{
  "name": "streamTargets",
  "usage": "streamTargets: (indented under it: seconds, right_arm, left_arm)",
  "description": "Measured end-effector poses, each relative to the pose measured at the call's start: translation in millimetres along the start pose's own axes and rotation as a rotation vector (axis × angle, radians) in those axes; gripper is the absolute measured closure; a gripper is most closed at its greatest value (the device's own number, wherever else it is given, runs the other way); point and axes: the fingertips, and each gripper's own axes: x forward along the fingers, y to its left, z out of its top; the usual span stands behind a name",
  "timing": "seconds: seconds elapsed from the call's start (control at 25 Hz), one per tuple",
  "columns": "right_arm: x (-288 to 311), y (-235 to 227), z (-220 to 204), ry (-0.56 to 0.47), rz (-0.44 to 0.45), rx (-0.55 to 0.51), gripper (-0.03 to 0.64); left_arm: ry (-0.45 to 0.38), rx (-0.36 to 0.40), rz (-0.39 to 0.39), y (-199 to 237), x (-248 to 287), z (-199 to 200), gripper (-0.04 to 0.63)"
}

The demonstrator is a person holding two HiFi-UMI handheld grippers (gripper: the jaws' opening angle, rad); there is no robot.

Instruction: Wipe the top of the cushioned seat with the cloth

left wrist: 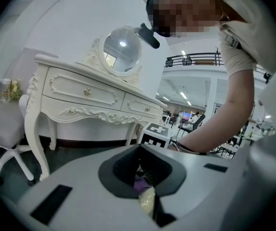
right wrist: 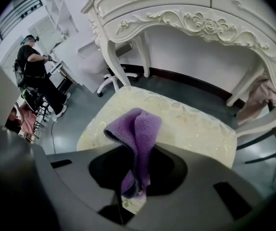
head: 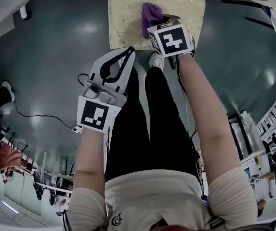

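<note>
The cushioned seat point(head: 125, 18) is a cream patterned square on the dark floor, straight ahead of my feet. A purple cloth point(head: 150, 14) stands bunched up on its top, near the middle. My right gripper point(head: 163, 25) is over the seat's near right part and is shut on the cloth. In the right gripper view the cloth point(right wrist: 140, 124) rises out of the right gripper point(right wrist: 137, 150) above the seat point(right wrist: 195, 124). My left gripper point(head: 127, 52) hovers at the seat's near edge, shut and holding nothing. The left gripper point(left wrist: 141, 150) points level toward a dressing table.
A white carved dressing table point(left wrist: 80, 93) with a round mirror point(left wrist: 122, 49) stands behind the seat; its legs point(right wrist: 116, 64) flank it. A white chair base point(left wrist: 12, 158) is to the left. A cable point(head: 41, 115) runs over the floor. Another person point(right wrist: 36, 76) sits far off.
</note>
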Motion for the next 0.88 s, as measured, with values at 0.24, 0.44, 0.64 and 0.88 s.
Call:
streamTargets:
  seconds: [0.24,0.44,0.64,0.88]
  right_arm:
    - [-10.7,-38.1,-19.0,0.014,-0.005,0.024,0.535]
    - [-19.7,-66.7,-33.5,0.018,-0.026,0.043,0.535]
    - [-33.3,-104.9,-55.0,0.036,-0.06,0.063,0.535]
    - [-45.7,-143.4,-76.0,0.034,-0.094,0.085,0.535]
  left_arm:
    - [-0.013,0.002,-0.037,-28.9,33.5,10.8,0.581]
    - [-0.034,-0.017,-0.059,-47.7,55.8,18.8,0.582]
    - [-0.019,0.003,-0.072,-66.8,73.5,19.8,0.583]
    - [0.005,0.026,-0.093,-84.0,90.5,15.7,0.581]
